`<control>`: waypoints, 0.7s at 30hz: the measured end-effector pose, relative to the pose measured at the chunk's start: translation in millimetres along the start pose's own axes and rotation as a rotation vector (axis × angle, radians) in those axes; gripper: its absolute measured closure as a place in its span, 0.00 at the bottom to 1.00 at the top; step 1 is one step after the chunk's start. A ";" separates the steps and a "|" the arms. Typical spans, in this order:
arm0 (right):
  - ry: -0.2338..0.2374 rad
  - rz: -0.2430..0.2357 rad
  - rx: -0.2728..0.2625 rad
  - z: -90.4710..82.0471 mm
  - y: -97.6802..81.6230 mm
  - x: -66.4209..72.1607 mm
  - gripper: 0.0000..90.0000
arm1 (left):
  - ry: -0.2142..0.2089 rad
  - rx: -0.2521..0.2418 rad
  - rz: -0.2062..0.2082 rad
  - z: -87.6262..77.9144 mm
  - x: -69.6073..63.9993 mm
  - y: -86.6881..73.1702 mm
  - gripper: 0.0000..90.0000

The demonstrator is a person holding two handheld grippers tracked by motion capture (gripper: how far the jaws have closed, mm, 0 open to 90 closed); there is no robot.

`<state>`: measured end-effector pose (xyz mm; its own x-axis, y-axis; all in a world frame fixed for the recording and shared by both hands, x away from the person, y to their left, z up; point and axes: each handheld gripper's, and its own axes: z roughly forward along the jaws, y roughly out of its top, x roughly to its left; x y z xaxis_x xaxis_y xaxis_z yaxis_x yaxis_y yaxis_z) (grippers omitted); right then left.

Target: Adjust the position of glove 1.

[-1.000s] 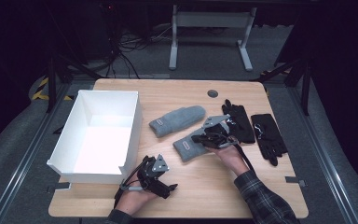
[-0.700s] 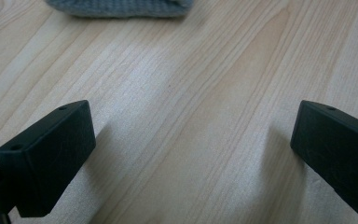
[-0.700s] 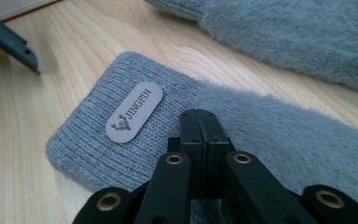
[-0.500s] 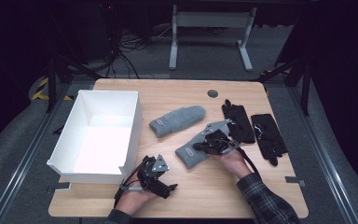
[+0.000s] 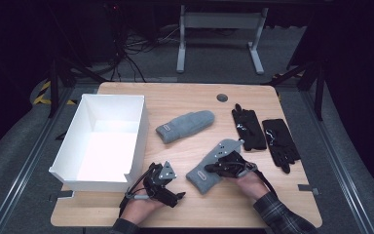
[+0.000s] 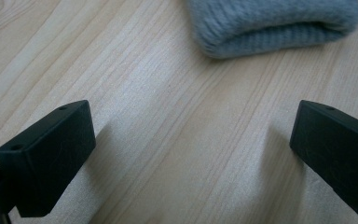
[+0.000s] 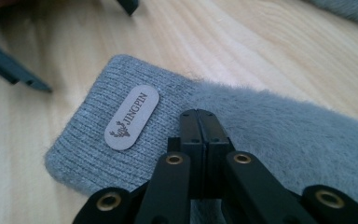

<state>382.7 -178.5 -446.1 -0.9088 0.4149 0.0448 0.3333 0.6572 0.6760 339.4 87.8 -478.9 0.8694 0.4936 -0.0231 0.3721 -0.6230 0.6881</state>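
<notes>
A grey fuzzy mitten with a "JINGPIN" label lies slanted on the wooden table, near the front. My right gripper is over its middle. In the right gripper view its jaws are pressed together and the tips sink into the mitten's fabric, pinching it. My left gripper rests on the table just left of that mitten. It stands open with bare wood between its jaws and a ribbed grey cuff ahead.
A second grey mitten lies mid-table. Two black gloves lie at the right. A large white open box stands at the left, close to the left hand. A round cable hole sits near the far edge.
The right gripper has drawn back toward the table's front edge, and the near mitten has slid with it. The left gripper has stayed put.
</notes>
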 end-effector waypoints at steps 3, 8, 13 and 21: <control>-0.005 -0.005 0.005 -3.4 -3.6 8.4 1.00 | 0.000 0.000 0.000 0.0 0.0 0.0 0.00; -0.004 -0.020 0.013 -6.9 -7.3 19.8 1.00 | -0.001 0.000 0.001 0.1 0.2 0.1 0.00; -0.016 -0.006 -0.026 -16.4 -6.8 21.1 1.00 | 0.008 0.003 -0.009 -1.7 0.0 1.4 0.04; -0.096 0.046 -0.069 -46.3 -19.9 3.9 1.00 | -0.006 0.001 -0.073 -15.8 -1.8 11.0 0.60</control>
<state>360.9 -219.1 -425.3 -0.8636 0.5041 0.0083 0.3530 0.5927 0.7239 336.7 89.6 -459.9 0.8420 0.5339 -0.0776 0.4347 -0.5861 0.6838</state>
